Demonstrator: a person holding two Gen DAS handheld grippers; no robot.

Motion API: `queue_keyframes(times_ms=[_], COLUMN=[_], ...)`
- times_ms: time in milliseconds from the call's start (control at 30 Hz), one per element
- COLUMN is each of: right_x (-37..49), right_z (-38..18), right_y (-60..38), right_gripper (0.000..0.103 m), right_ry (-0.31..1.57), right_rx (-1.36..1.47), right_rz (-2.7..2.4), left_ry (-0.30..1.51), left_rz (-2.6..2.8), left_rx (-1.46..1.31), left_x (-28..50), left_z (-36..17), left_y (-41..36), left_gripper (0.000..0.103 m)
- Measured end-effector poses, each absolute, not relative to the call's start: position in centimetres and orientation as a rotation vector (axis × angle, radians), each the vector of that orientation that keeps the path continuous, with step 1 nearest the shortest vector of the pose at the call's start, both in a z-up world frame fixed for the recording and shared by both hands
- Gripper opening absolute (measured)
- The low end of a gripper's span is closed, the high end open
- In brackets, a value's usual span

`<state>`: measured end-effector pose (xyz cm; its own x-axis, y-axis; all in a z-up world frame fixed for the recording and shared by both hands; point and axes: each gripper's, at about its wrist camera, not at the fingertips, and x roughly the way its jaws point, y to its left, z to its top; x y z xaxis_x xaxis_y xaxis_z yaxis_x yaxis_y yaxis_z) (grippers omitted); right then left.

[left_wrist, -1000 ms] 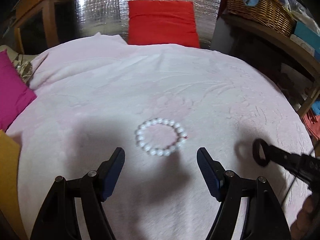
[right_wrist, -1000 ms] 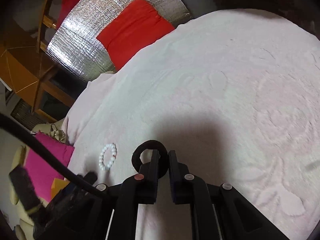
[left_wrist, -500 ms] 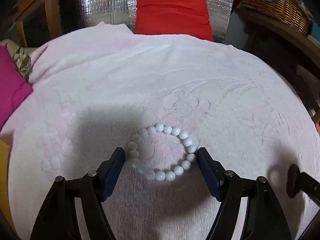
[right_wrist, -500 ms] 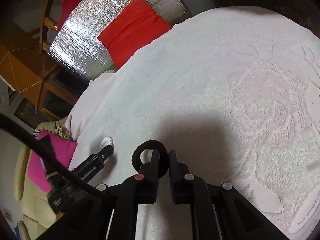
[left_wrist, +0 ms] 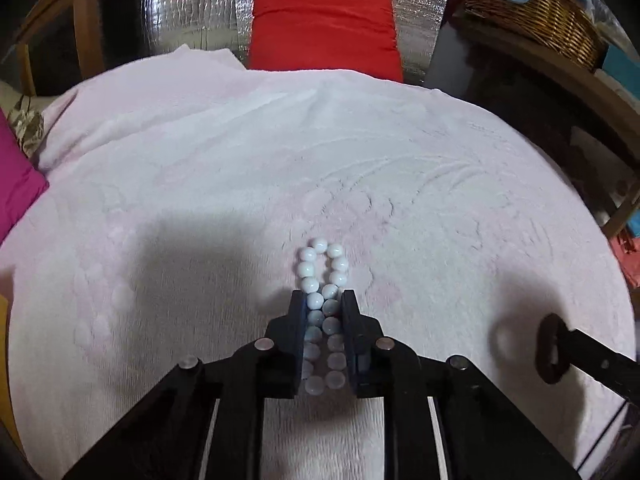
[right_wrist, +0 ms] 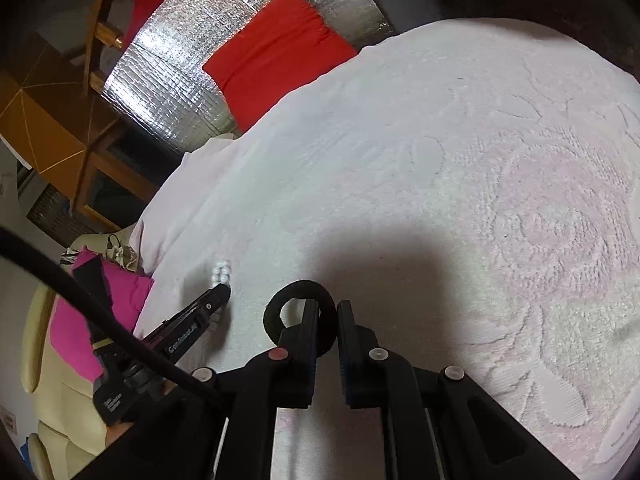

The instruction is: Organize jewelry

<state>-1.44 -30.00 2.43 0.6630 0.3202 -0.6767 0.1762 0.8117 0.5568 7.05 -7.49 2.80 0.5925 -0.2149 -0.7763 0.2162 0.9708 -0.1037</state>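
Note:
A white bead bracelet (left_wrist: 319, 245) lies on the pale pink towel (left_wrist: 224, 152), squeezed into a narrow double row. My left gripper (left_wrist: 322, 298) has its jaws closing on it, with both pads pressing the beads from the sides. The loop's far end sticks out past the fingertips. In the right wrist view the left gripper (right_wrist: 220, 292) shows at lower left with the beads (right_wrist: 221, 271) at its tip. My right gripper (right_wrist: 328, 308) is shut on a black ring (right_wrist: 276, 304), held just above the towel. That ring (left_wrist: 549, 354) also hangs at the right in the left wrist view.
A red cushion (left_wrist: 324, 28) leans on a silver foil panel (left_wrist: 192, 8) behind the towel. A wicker basket (left_wrist: 532, 8) stands on a wooden shelf at the back right. A magenta cushion (left_wrist: 16, 188) lies at the left edge. A black cable (right_wrist: 80, 292) crosses the lower left.
My left gripper came down around the round bracelet and its jaws closed, pinching the loop into a narrow oval. The right gripper kept its hold on the black ring.

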Motion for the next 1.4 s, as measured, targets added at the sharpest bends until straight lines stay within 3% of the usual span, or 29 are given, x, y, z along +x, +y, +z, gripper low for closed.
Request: queue_keyframes(times_ms=[267, 333, 733, 767, 800, 867, 900, 1033, 1067, 1267, 1400], right_x=[-1.4, -1.4, -1.9, -2.1, -2.2, -2.3, -2.3, -2.3, -2.2, -1.8, -1.8], right_z=[3.4, 3.7, 2.3, 2.2, 2.2, 2.4, 2.6, 3.0, 3.2, 2.5, 2.5], right_y=[-27.6, -26.9, -21.7, -21.6, -21.5, -21.6, -21.6, -22.0, -22.0, -21.4, -21.0], right_gripper=[0.01, 0.01, 0.013, 0.013, 0.013, 0.014, 0.015, 0.044, 0.046, 0.044, 0.026], right_ry=[0.85, 0.851, 0.943, 0.948, 0.952, 0.946, 0.945, 0.954, 0.95, 0.969, 0.955], right_rx=[0.609, 0.604, 0.425, 0.405, 0.392, 0.373, 0.361, 0.375, 0.374, 0.328, 0.277], right_rz=[0.123, 0.134, 0.102, 0.084, 0.075, 0.068, 0.059, 0.056, 0.054, 0.063, 0.06], left_ry=[0.94, 0.947, 1.027, 1.031, 1.035, 1.048, 1.04, 1.002, 0.993, 0.999, 1.012], left_rz=[-0.257, -0.249, -0.286, -0.286, -0.29, -0.318, -0.32, -0.345, -0.332, -0.297, -0.27], left_rx=[0.02, 0.039, 0.067, 0.065, 0.061, 0.057, 0.061, 0.082, 0.086, 0.086, 0.082], left_x=[4.1, 3.1, 0.4, 0.4, 0.4, 0.3, 0.2, -0.6, -0.6, 0.5, 2.2], left_z=[3.6, 3.7, 2.2, 2.3, 2.4, 2.4, 2.6, 3.7, 3.8, 2.9, 1.7], left_y=[-5.3, -4.7, -1.4, -1.1, -0.7, 0.1, 0.7, 2.4, 2.8, 2.7, 1.4], left_gripper=[0.018, 0.008, 0.009, 0.016, 0.033, 0.058, 0.058, 0.063, 0.065, 0.065, 0.067])
